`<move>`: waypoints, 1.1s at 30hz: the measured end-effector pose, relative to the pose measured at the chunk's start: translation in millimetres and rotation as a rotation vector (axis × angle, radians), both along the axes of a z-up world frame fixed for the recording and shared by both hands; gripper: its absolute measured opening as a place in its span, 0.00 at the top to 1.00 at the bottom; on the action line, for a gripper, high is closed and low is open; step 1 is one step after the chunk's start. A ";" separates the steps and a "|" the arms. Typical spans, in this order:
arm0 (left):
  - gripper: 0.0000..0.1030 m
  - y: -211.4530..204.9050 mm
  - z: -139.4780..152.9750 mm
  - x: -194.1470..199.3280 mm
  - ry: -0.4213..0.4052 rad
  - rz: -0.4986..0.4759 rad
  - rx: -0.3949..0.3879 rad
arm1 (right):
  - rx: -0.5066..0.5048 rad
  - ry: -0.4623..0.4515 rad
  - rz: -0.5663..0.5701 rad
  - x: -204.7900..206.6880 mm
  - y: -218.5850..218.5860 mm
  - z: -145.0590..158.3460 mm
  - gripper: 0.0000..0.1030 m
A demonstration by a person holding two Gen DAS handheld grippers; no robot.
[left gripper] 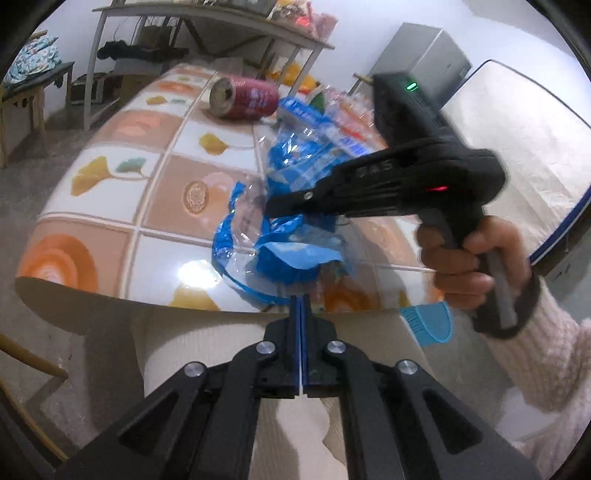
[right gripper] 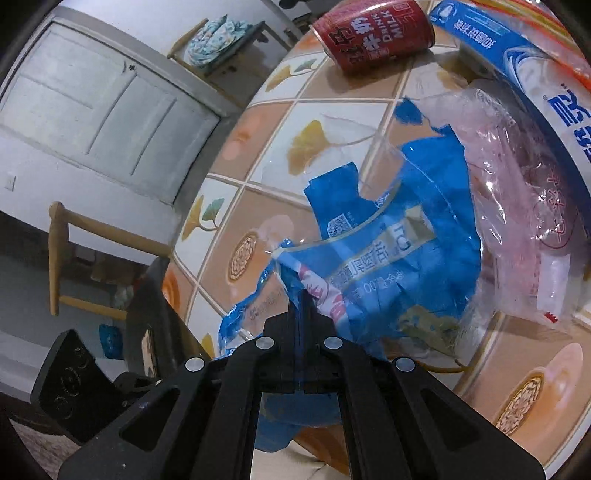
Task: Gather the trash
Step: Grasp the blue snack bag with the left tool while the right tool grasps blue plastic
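Observation:
A torn blue and clear plastic wrapper (left gripper: 280, 236) lies crumpled on the tiled table (left gripper: 122, 192). My right gripper (left gripper: 275, 206) reaches in from the right and is shut on the wrapper (right gripper: 373, 258); in its own view the fingers meet at the wrapper's lower edge (right gripper: 301, 306). My left gripper (left gripper: 301, 306) is shut at the table's near edge, pinching the wrapper's near fringe. A red milk can (left gripper: 243, 96) lies on its side at the far end, also in the right wrist view (right gripper: 376, 33). A clear pink-tinted bag (right gripper: 517, 192) lies beside the wrapper.
A blue and white package (right gripper: 524, 81) and a pack of bottles (left gripper: 347, 110) lie behind the wrapper. A metal shelf (left gripper: 207, 22) stands beyond the table, a grey appliance (left gripper: 424, 55) and a mattress (left gripper: 517, 155) at right. A wooden chair (right gripper: 62, 258) and a door (right gripper: 103, 110) show at left.

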State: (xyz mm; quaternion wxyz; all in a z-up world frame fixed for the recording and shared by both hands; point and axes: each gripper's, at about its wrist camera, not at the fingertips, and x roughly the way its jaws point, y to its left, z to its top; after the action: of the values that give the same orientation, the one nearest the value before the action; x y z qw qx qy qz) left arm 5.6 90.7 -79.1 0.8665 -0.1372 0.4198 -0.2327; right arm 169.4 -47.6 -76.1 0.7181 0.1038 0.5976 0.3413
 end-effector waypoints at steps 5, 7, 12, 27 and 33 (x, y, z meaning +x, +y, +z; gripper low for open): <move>0.99 -5.2 22.3 -9.7 -0.105 -0.047 -0.056 | 0.004 0.010 -0.016 2.3 -3.5 -0.5 1.00; 0.96 -12.4 26.6 -4.3 -0.125 -0.049 -0.060 | 0.011 0.015 -0.024 2.6 -3.6 -3.7 1.00; 0.95 -24.7 17.8 22.8 -0.104 0.000 0.014 | 0.027 0.020 -0.035 0.1 -12.9 -2.9 1.00; 0.95 -23.9 -11.3 45.1 0.017 0.051 0.108 | 0.023 -0.382 -0.044 -46.9 -57.0 89.7 0.42; 0.95 -24.3 -12.0 44.3 0.013 0.042 0.109 | -0.118 -0.343 -0.139 -15.7 -62.6 64.6 0.41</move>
State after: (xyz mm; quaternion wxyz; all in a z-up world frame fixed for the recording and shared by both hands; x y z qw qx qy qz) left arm 49.9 66.4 -91.1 0.8746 -0.1001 0.4346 -0.1903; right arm 153.7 -110.1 -11.6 0.8361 0.0429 0.4767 0.2681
